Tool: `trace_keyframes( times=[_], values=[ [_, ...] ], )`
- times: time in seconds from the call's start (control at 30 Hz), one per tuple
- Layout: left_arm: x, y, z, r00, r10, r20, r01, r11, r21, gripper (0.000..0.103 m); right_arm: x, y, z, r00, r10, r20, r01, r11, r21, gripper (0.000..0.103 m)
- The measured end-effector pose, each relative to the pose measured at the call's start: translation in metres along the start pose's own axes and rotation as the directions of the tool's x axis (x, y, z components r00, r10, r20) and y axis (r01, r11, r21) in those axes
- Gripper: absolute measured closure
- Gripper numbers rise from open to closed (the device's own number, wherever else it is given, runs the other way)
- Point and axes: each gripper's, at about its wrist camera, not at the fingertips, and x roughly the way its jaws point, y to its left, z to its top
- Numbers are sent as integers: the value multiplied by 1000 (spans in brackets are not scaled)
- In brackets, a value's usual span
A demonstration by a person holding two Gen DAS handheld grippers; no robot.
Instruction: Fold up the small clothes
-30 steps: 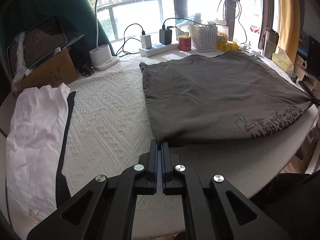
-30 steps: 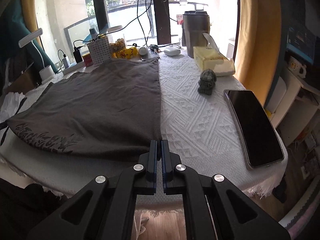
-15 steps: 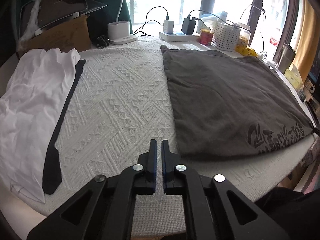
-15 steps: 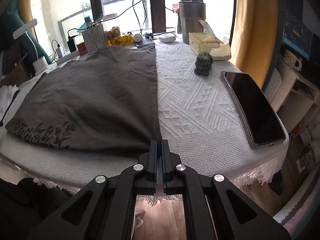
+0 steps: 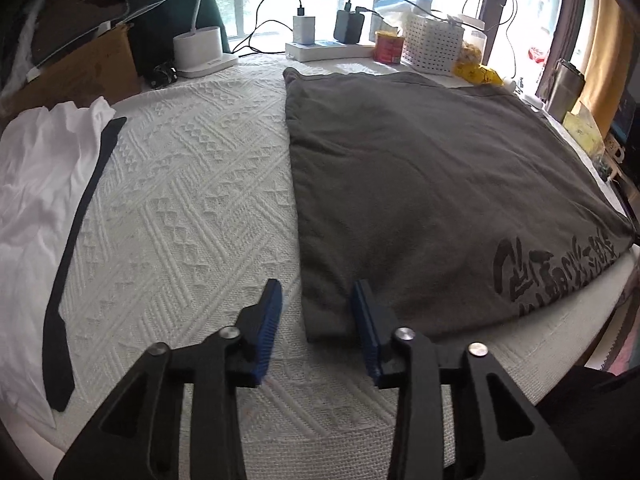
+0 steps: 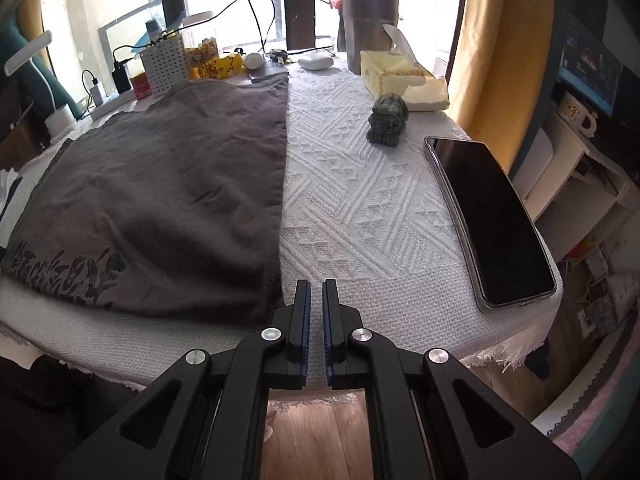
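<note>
A dark grey folded garment (image 5: 420, 184) with black lettering lies flat on the white woven tablecloth (image 5: 192, 208). My left gripper (image 5: 316, 286) hovers low over its near left corner. Its jaws are opening, with the corner's edge seen between the blue pads and not pressed by them. In the right wrist view the same garment (image 6: 160, 192) fills the left half. My right gripper (image 6: 316, 284) is shut and holds nothing, just off the garment's near right corner, over the table's front edge.
A crumpled white garment (image 5: 36, 184) and a black strip (image 5: 80, 232) lie at the left. A lamp base (image 5: 200, 52), power strip (image 5: 324, 48) and white basket (image 5: 434, 46) line the back. A phone (image 6: 488, 220), stone figurine (image 6: 388, 120) and tissue box (image 6: 400, 80) sit at the right.
My left gripper has dropped toward the grey garment's near left corner and its jaws have parted from shut. The right gripper has stayed shut in about the same place.
</note>
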Motion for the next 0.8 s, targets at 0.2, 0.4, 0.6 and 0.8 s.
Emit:
trace_keyframes(
  times=[0.2, 0.4, 0.6, 0.8],
  values=[
    [-4, -16, -5, 998, 66, 20, -68, 995, 73, 100, 0, -2, 10, 999, 35, 24, -35, 999, 7, 98],
    [-10, -7, -8, 998, 67, 20, -67, 998, 19, 100, 6, 15, 25, 997, 77, 30, -76, 997, -28, 98],
    [-17, -9, -6, 998, 59, 20, -59, 998, 7, 100, 4, 15, 37, 991, 120, 63, -121, 993, 15, 94],
    [-21, -7, -2, 999, 50, 9, -50, 999, 15, 100, 5, 13, 37, 992, 107, 70, -109, 993, 32, 77]
  ],
)
